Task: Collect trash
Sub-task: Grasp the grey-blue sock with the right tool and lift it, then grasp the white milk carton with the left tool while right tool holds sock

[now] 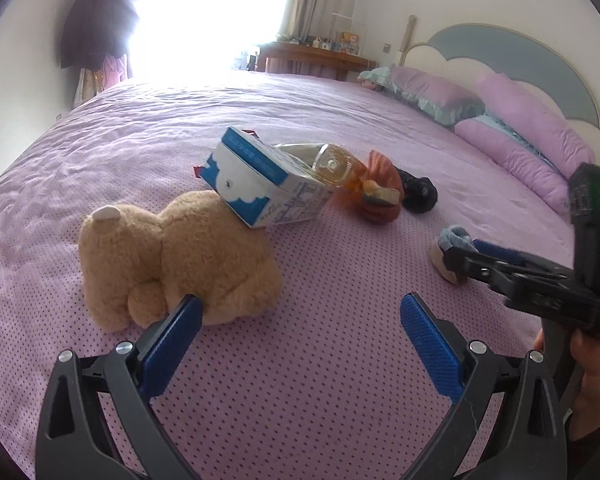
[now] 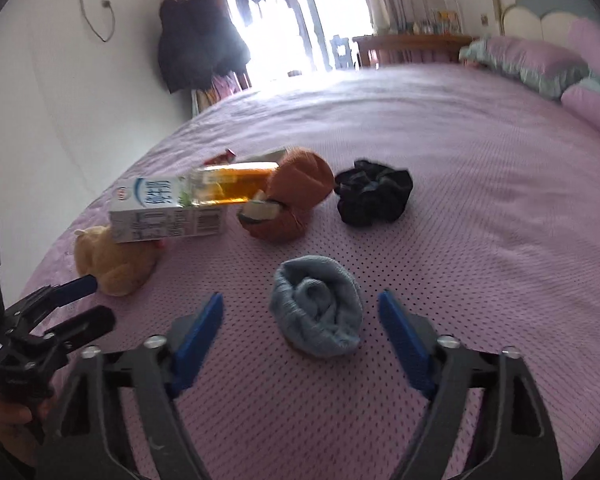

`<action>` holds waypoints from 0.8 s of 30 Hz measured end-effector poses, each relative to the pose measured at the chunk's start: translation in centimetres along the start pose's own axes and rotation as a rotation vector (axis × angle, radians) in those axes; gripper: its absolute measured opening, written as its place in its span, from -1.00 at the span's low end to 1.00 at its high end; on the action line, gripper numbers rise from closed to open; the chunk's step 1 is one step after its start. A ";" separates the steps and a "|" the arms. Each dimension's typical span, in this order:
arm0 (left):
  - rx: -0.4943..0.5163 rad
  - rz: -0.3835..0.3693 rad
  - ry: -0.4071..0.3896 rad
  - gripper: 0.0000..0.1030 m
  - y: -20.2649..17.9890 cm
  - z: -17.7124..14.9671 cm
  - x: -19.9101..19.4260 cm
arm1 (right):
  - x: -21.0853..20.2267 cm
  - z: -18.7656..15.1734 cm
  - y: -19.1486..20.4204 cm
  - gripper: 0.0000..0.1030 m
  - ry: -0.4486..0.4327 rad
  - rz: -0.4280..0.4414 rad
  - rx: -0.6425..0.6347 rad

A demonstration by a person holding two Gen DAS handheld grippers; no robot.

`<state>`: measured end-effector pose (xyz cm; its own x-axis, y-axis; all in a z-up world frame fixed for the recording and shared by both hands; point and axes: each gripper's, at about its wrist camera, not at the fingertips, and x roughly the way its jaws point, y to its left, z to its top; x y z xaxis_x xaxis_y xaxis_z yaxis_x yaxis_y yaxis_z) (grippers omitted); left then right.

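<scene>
A blue-and-white milk carton (image 1: 260, 184) lies on the purple bed, leaning on a tan plush bear (image 1: 172, 260). A clear bottle of amber drink (image 1: 336, 168) rests on the carton. A red wrapper (image 2: 222, 157) peeks out behind them. My left gripper (image 1: 300, 320) is open and empty, its left finger just in front of the bear. My right gripper (image 2: 300, 312) is open, its jaws on either side of a rolled grey-blue sock (image 2: 318, 306). The carton (image 2: 168, 210), bottle (image 2: 232, 188) and bear (image 2: 112, 264) also show in the right wrist view.
An orange-brown rolled cloth (image 1: 378, 192) and a black scrunchie-like cloth (image 2: 374, 196) lie beside the bottle. Purple pillows (image 1: 512, 140) and the headboard (image 1: 512, 52) are at the right. A wooden desk (image 1: 312, 58) and bright window stand beyond the bed.
</scene>
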<state>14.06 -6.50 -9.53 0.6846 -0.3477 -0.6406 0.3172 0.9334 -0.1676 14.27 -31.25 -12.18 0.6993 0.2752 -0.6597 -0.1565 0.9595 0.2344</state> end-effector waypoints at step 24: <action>0.224 0.115 0.000 0.92 2.5 6.7 4.8 | -1.3 -0.5 1.4 -0.26 0.000 0.134 -0.033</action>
<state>22.53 -6.47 -8.00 0.7249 -0.2400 -0.6457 0.3746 0.9240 0.0771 12.79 -30.19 -11.36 0.6708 0.4010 -0.6238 -0.2714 0.9156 0.2968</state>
